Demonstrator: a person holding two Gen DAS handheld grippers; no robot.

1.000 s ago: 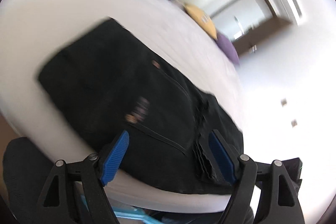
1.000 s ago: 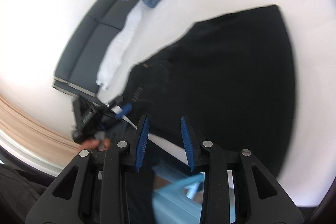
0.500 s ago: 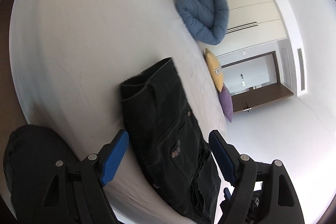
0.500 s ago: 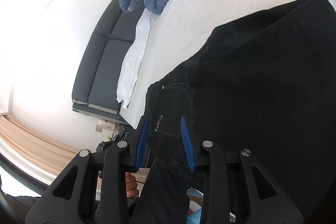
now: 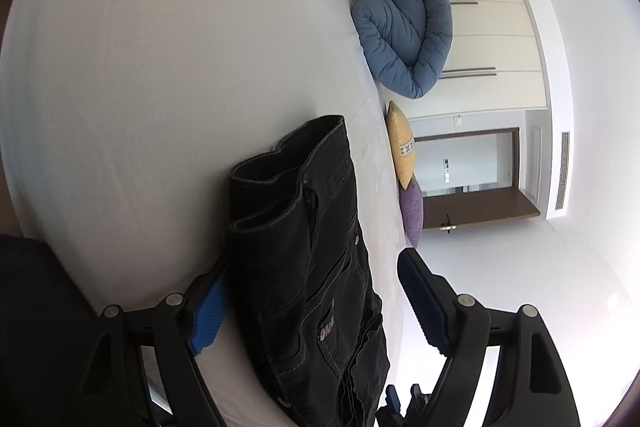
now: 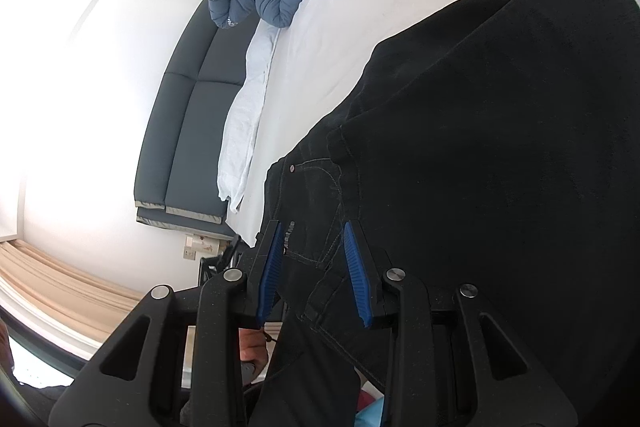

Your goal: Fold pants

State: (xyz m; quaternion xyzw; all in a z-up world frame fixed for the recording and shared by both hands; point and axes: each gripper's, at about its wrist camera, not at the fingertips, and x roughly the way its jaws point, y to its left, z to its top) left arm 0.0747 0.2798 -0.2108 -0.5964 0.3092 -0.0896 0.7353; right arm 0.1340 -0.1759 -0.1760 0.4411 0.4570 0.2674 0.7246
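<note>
Black pants [image 5: 316, 267] lie folded on the white bed [image 5: 160, 87], their long axis running from the bed's near edge toward the blue duvet [image 5: 404, 35]. I hold the left gripper [image 5: 308, 307] wide open astride their waist end. My right gripper [image 6: 314, 267], part-open with cloth between unclosed jaws, looks nearer.

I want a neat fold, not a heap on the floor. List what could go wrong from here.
1. The black pants lie at the edge of the white bed, with part hanging over it; a careless pull could drag them off.
2. The left gripper is open around a thick stack of layers, so closing may catch only some.
3. The right gripper straddles the waistband area, open; a shallow bite may slip and skew the fold.
</note>
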